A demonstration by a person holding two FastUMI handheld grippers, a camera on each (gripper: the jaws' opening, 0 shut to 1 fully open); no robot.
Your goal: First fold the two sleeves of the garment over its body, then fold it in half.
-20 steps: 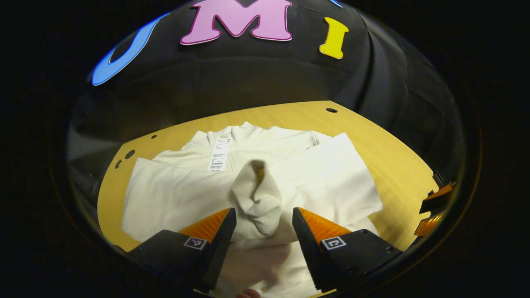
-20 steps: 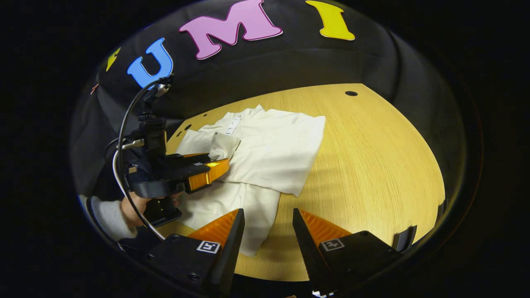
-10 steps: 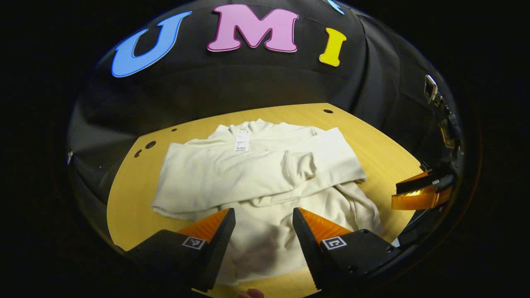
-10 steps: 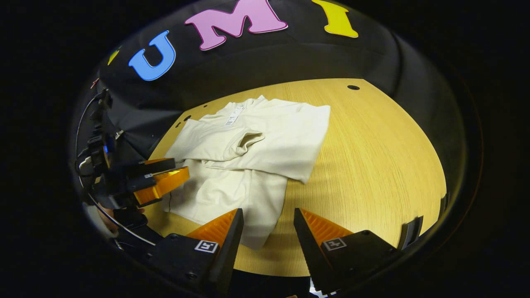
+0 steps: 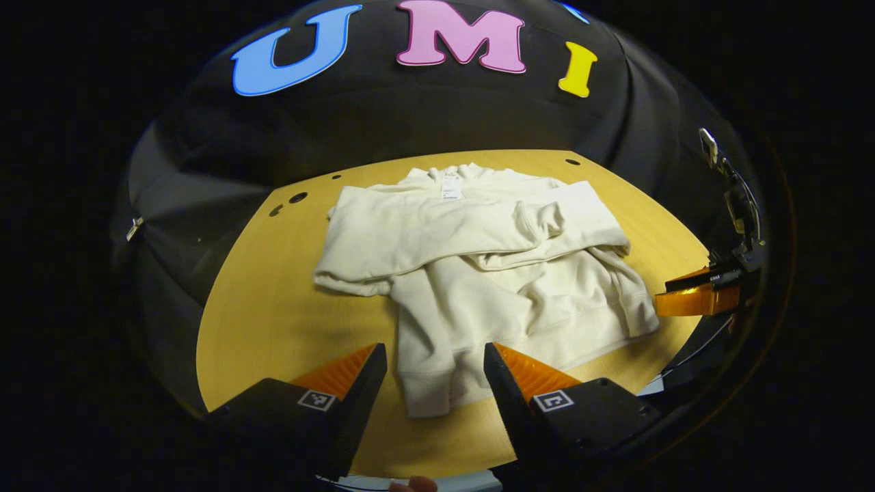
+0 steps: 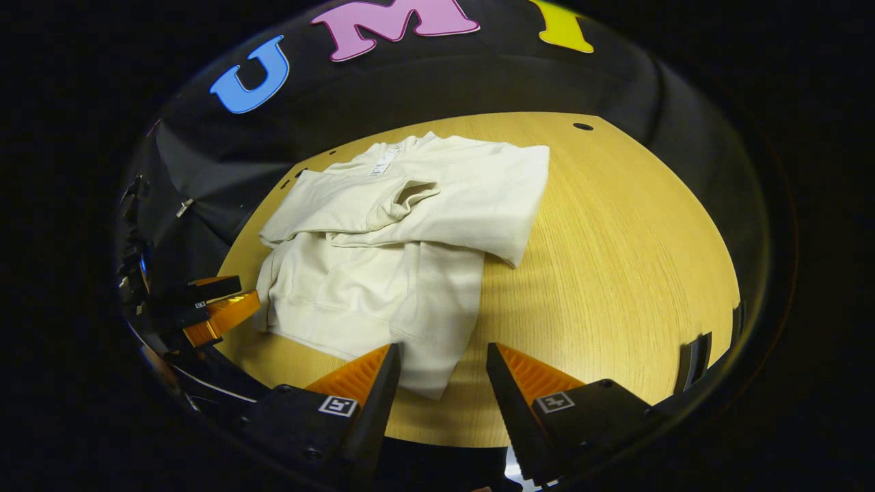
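Observation:
A cream sweatshirt (image 5: 478,273) (image 6: 396,232) lies on the wooden table with both sleeves crossed over its chest; the left sleeve's cuff (image 5: 547,219) (image 6: 410,193) rests on top. A white tag (image 5: 449,186) hangs at the collar. My left gripper (image 5: 435,365) is open above the hem's left corner, nothing between its fingers; in the right gripper view it is the orange gripper (image 6: 212,311) at the left edge. My right gripper (image 6: 443,365) is open over the hem's right corner; in the left gripper view it is the orange gripper (image 5: 697,295) at the far right.
The wooden table (image 5: 273,307) (image 6: 615,273) has bare surface left and right of the garment and small holes (image 5: 297,197) near its far edge. Black cloth walls surround it.
My left gripper let go of the left sleeve, which now lies across the chest, and pulled back to the near hem. My right gripper drew back a little.

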